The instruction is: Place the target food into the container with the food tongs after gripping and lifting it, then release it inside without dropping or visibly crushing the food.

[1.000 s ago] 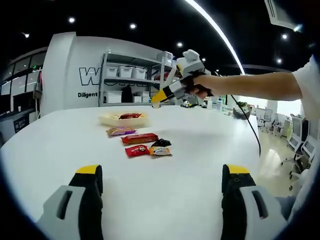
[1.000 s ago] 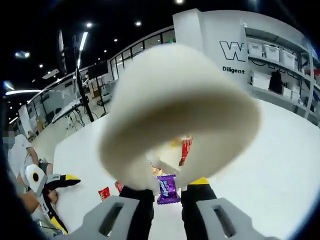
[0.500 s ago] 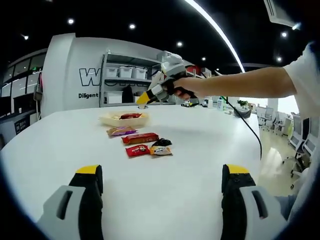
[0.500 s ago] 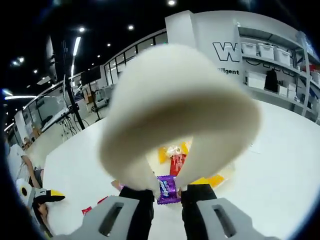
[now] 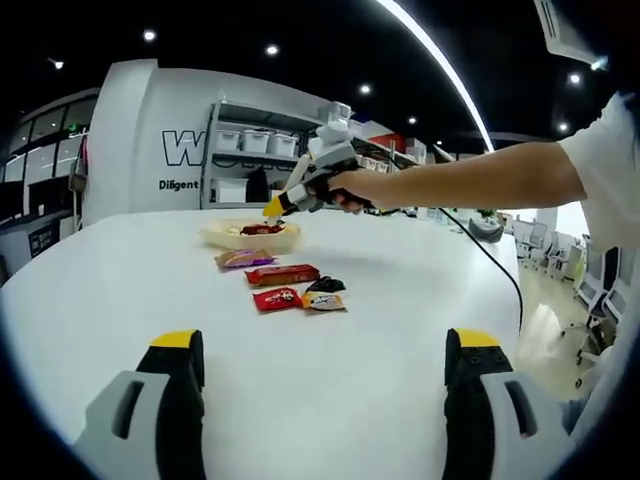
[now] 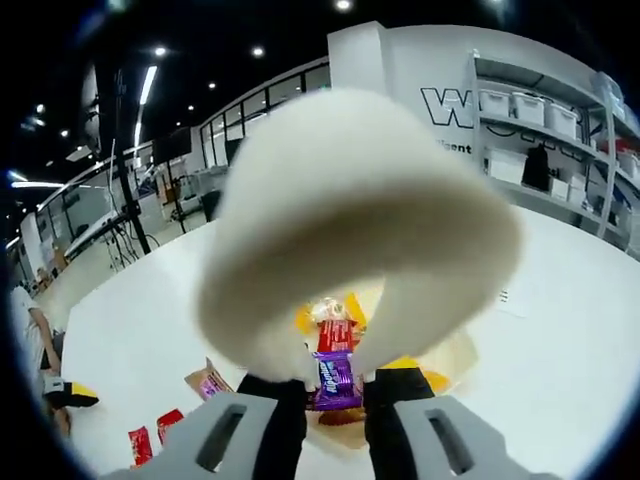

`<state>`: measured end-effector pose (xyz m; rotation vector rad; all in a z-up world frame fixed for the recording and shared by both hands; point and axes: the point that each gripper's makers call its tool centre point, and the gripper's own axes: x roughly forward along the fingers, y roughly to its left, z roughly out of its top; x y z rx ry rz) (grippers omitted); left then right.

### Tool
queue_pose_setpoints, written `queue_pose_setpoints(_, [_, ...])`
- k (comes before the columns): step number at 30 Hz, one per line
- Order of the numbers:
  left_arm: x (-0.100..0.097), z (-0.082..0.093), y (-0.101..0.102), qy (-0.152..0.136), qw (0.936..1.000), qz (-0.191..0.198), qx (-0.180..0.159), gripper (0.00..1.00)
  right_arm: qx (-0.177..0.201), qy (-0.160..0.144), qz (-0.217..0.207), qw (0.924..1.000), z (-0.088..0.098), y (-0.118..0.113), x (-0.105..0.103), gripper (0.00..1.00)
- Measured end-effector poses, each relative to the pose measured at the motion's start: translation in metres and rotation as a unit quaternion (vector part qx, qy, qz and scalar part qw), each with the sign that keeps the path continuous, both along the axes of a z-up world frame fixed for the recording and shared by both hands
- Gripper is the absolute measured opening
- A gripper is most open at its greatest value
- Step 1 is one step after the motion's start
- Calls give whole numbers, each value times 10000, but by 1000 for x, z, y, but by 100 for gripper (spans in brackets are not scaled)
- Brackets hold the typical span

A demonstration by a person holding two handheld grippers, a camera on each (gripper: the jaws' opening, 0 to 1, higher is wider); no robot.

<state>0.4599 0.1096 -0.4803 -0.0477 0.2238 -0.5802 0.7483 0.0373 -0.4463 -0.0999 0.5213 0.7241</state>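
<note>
Purple-wrapped snack (image 6: 333, 380) pinched in white tongs (image 6: 350, 220), squeezed by right gripper (image 6: 335, 392), directly above tan container (image 6: 450, 352); left gripper (image 5: 325, 375) jaws spread wide over white table (image 5: 400, 290)

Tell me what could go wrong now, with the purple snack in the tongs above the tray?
1. The purple snack packet hangs in the cream tongs over the container, which already holds packets; released now, it may slide off them and out.
2. The right gripper squeezes the tongs' arms close together; more pressure could crush the snack.
3. In the left gripper view the container looks shallow, so a high drop could bounce out.
</note>
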Motion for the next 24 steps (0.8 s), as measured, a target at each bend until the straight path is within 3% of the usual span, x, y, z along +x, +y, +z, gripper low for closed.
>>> queue_pose_setpoints(10, [-1,3,1,55,9998,-9,-205,99,-121,-229,204,9995,6,6,-6,19])
queue_pose_setpoints(24, [-1,3,3,91,9994,13,-329,98,-61,-230,82,9997,14,-5,-11,19])
